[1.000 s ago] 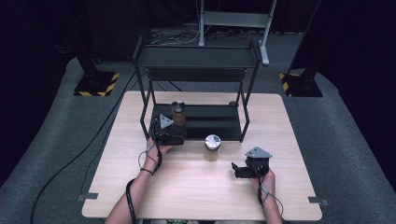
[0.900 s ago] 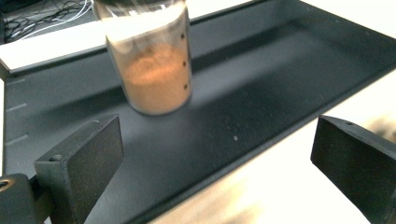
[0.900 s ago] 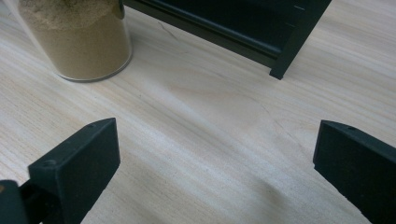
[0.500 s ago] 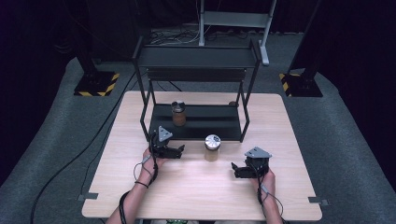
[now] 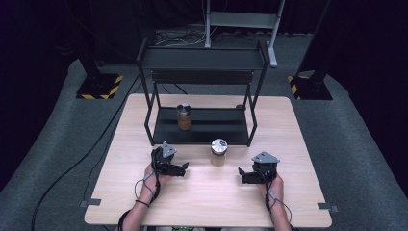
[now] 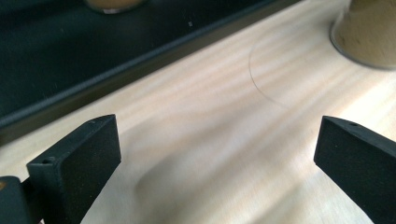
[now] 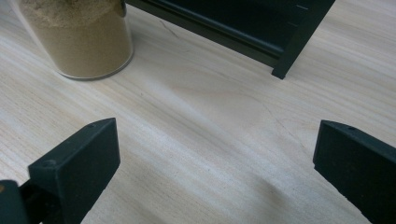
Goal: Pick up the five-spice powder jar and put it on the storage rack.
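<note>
High view: left hand-held gripper (image 5: 182, 167) sits low over the tabletop (image 5: 207, 202), held in the person's left hand (image 5: 155, 174), jaws pointing toward the table's right side. Left gripper view shows its two black jaws spread wide, bare wood between them, nothing pinched. Right hand-held gripper (image 5: 244, 174) rests near the right front of the tabletop in the right hand (image 5: 272, 183), jaws pointing toward the table's left. Right gripper view: jaws also spread wide apart, empty, wood grain between them.

Between the two grippers, slightly farther from the person, stands a jar (image 5: 218, 152) upright on the tabletop, silver lid on top, tan powdery contents. It is apart from both grippers. Left gripper view catches its base at the upper right corner (image 6: 369, 32); right gripper view has it at upper left (image 7: 77, 39), glass wall and powder visible.

Beyond the jar, a black two-tier rack (image 5: 202, 60) stands on the far half of the tabletop. A second jar (image 5: 184, 117), dark lid, brownish contents, stands upright on the rack's lower shelf, left of centre. Rack's front edge and one leg show in the right gripper view (image 7: 299, 42).

Grey carpet floor (image 5: 365, 125) surrounds the table; cables trail across it at left.
</note>
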{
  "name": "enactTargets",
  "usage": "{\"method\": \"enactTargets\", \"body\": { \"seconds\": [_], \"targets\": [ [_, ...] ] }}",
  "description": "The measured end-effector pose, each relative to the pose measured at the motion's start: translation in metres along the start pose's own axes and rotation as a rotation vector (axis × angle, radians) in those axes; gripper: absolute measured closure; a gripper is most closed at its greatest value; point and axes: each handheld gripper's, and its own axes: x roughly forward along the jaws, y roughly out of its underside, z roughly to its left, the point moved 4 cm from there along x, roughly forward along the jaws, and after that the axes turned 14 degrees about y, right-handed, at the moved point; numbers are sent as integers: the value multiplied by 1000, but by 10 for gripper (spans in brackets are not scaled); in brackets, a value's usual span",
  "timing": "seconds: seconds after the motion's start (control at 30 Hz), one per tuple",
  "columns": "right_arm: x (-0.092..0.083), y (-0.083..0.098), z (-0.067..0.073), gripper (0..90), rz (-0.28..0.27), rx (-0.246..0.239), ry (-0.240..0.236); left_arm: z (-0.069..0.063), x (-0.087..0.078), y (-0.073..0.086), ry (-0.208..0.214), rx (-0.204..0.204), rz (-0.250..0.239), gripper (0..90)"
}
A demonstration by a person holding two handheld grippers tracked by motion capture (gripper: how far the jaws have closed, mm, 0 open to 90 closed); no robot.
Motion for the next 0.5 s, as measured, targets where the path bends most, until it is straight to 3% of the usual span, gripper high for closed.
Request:
{"method": "enactTargets", "body": {
  "seconds": [0.5],
  "targets": [
    [0, 0, 1, 0, -1, -5, 2, -6, -11, 11, 1, -6, -3, 0]
  ]
}}
